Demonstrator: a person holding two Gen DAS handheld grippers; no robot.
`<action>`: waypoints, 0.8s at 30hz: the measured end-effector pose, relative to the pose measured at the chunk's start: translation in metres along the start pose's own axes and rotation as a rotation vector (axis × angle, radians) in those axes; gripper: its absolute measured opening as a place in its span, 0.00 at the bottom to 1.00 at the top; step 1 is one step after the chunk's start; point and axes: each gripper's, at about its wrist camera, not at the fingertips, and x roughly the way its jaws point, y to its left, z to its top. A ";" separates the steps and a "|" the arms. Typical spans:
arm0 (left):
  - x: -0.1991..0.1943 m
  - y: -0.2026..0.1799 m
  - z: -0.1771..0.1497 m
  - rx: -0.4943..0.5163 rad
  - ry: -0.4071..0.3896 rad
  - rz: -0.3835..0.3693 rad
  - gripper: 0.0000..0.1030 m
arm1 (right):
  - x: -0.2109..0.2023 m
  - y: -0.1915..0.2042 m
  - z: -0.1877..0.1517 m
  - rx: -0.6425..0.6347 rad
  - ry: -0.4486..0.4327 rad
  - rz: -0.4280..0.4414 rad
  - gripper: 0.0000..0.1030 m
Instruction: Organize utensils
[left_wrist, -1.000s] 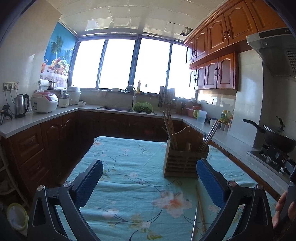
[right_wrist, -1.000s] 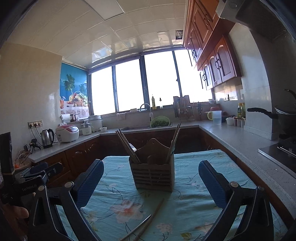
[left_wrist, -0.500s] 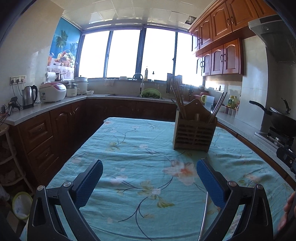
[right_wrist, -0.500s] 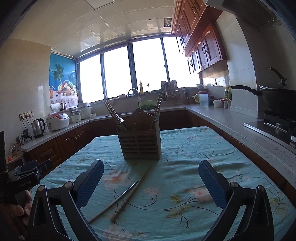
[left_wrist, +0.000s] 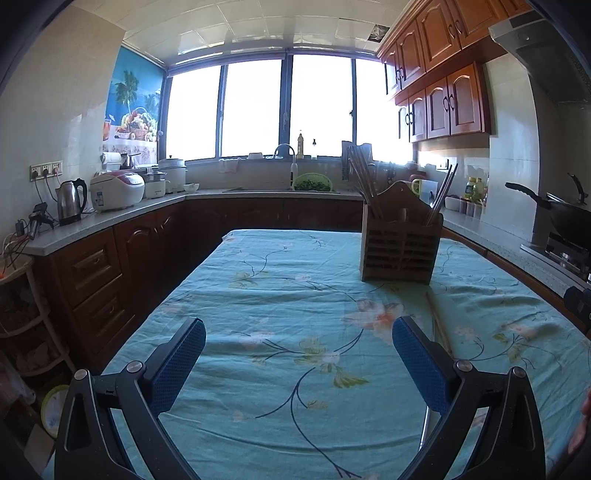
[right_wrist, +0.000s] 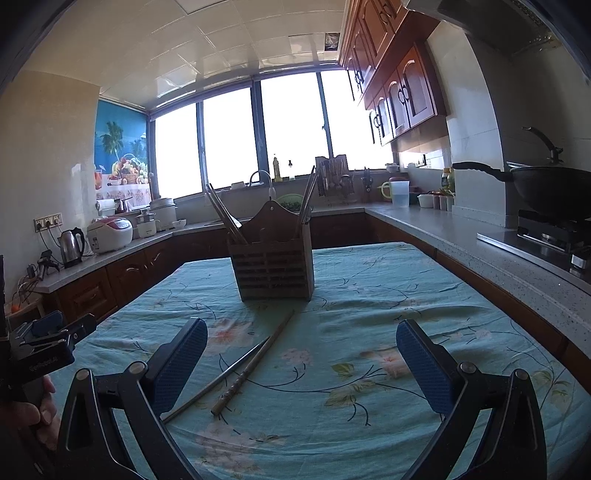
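A wooden slatted utensil holder (right_wrist: 273, 258) stands on the table with several chopsticks leaning in its left and right compartments; it also shows in the left wrist view (left_wrist: 400, 243). Two loose chopsticks lie on the cloth in front of it: a wooden one (right_wrist: 255, 363) and a metal one (right_wrist: 218, 378), crossing near their far ends. In the left wrist view the wooden chopstick (left_wrist: 439, 325) lies just right of the right finger. My right gripper (right_wrist: 301, 362) is open and empty, above and short of the chopsticks. My left gripper (left_wrist: 298, 360) is open and empty over bare cloth.
The table carries a teal floral cloth (right_wrist: 369, 295). Counters wrap around: kettle (left_wrist: 70, 201) and rice cooker (left_wrist: 116, 190) at left, sink at the back, a wok (right_wrist: 550, 188) on the stove at right. The left gripper's body (right_wrist: 40, 350) shows at the right view's left edge.
Both grippers have pulled back and tilted down, so the holder looks farther off and more cloth shows. The loose chopsticks now lie fully in the right wrist view. Both jaws stayed open.
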 end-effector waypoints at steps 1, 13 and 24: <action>0.000 -0.001 -0.001 0.004 -0.002 0.001 0.99 | 0.000 0.000 -0.001 -0.002 0.002 -0.001 1.00; -0.004 -0.002 -0.014 0.047 -0.025 0.011 0.99 | 0.000 -0.002 -0.012 -0.007 0.007 -0.013 1.00; -0.003 0.001 -0.015 0.039 -0.031 0.005 0.99 | 0.000 -0.002 -0.014 -0.010 0.001 -0.013 1.00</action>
